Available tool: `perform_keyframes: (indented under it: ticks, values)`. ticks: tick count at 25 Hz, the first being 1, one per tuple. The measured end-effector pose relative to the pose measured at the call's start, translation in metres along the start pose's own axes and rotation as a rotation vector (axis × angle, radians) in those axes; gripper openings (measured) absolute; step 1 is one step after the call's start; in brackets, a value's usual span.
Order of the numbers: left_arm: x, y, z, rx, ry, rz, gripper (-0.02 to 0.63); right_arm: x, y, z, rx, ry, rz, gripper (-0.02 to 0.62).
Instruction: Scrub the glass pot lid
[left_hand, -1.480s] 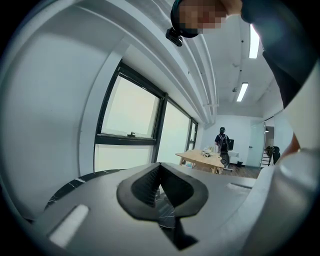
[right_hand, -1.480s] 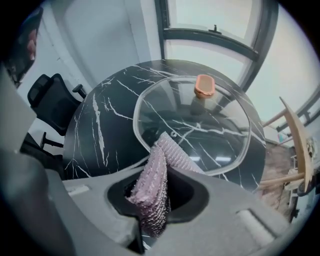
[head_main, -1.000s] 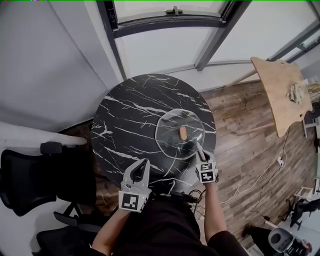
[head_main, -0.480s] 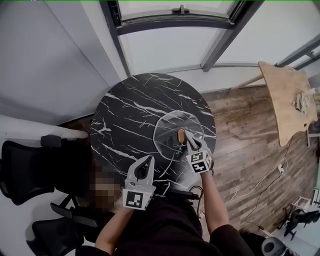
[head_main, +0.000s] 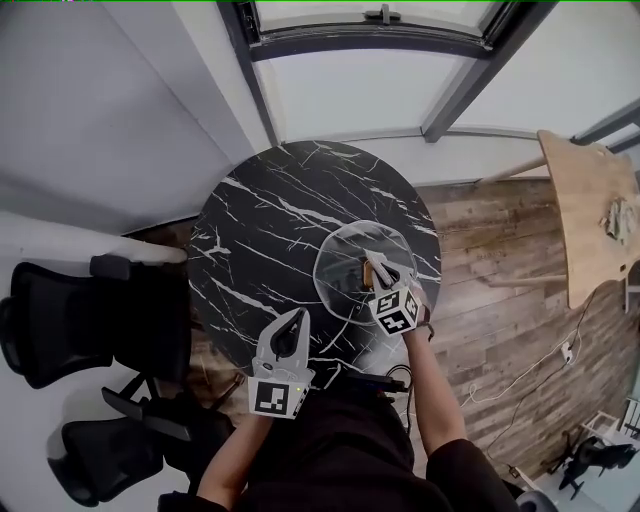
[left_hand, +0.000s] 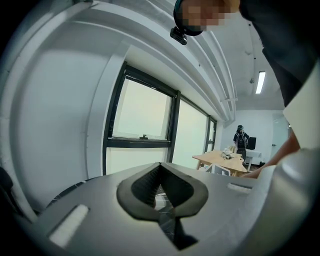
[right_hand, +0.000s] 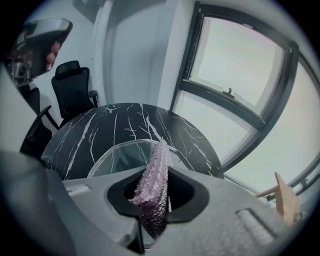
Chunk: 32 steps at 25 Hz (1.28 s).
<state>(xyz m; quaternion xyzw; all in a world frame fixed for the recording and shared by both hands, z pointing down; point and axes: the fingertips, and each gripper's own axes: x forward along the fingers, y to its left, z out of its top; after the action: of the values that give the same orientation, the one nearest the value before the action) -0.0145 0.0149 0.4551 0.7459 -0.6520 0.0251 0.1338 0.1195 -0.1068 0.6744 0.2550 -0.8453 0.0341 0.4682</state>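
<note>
The lid lies on the table's right, near part, my right gripper over it, pinching the pad. My left gripper hangs at the table's near edge; chairs left, desk right, window behind it.

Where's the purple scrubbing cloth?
The purple scrubbing cloth is pinched in the right gripper, over the glass pot lid at the table's right side in the head view.

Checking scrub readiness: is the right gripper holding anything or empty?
Holding: the right gripper is shut on a purple scrubbing cloth, which sticks out between its jaws.
</note>
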Motion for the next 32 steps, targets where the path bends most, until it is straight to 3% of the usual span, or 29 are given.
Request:
perform_keyframes:
  ticks: [13, 32]
  values:
    - [0.001, -0.009, -0.004, -0.012, -0.004, 0.034, 0.003, 0.015, 0.022, -0.013, -0.175, 0.094, 0.083, 0.071]
    - [-0.018, -0.002, 0.001, -0.032, -0.038, 0.006, 0.003, 0.008, 0.055, -0.042, -0.228, 0.221, 0.095, 0.071]
